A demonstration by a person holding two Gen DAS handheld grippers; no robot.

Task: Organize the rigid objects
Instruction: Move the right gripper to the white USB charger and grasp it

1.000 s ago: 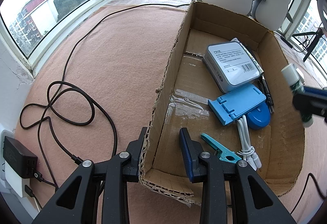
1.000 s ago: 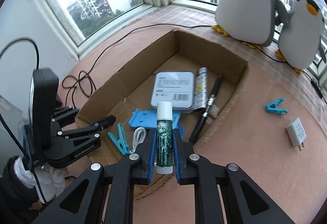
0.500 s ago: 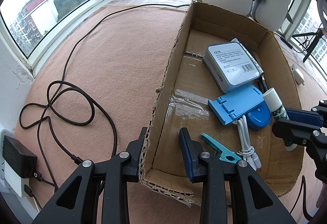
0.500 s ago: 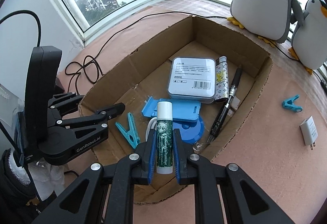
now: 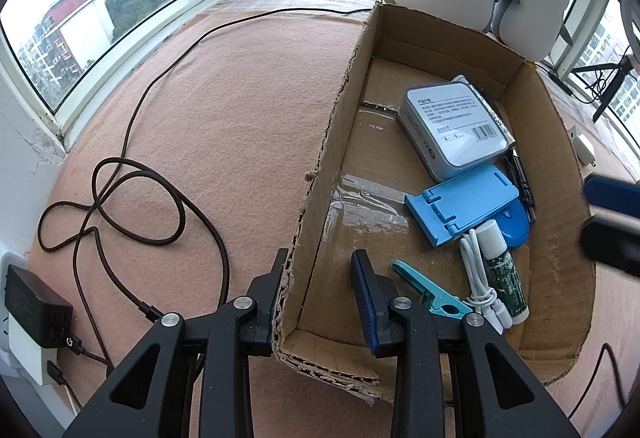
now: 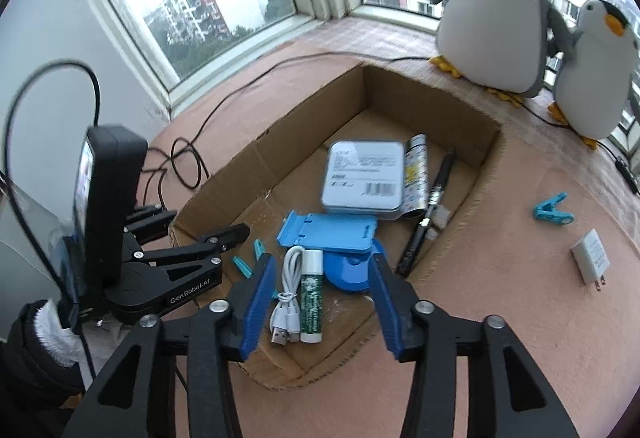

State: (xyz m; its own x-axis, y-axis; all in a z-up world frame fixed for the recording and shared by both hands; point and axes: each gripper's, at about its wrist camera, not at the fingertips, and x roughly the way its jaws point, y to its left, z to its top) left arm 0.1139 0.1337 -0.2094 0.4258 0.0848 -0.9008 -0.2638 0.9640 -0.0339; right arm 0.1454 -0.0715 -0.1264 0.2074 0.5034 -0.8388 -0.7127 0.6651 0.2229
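Right jaws opening above lip balm [image 6: 312, 298]

left tongs [image 6: 244, 230], left of the frame: white "GenRobot.AI" along the arm | grey tin [image 6: 362, 174], centre: barcode and printed lines, too small to read | green stick [image 6: 312, 296], lower centre: pale lettering on the label, unreadable | white charger [image 6: 591, 262], right edge: print too small to read

Lip balm [image 6: 311, 298] in box [image 6: 404, 94]; right gripper [image 6: 322, 270] jaws opening, clear
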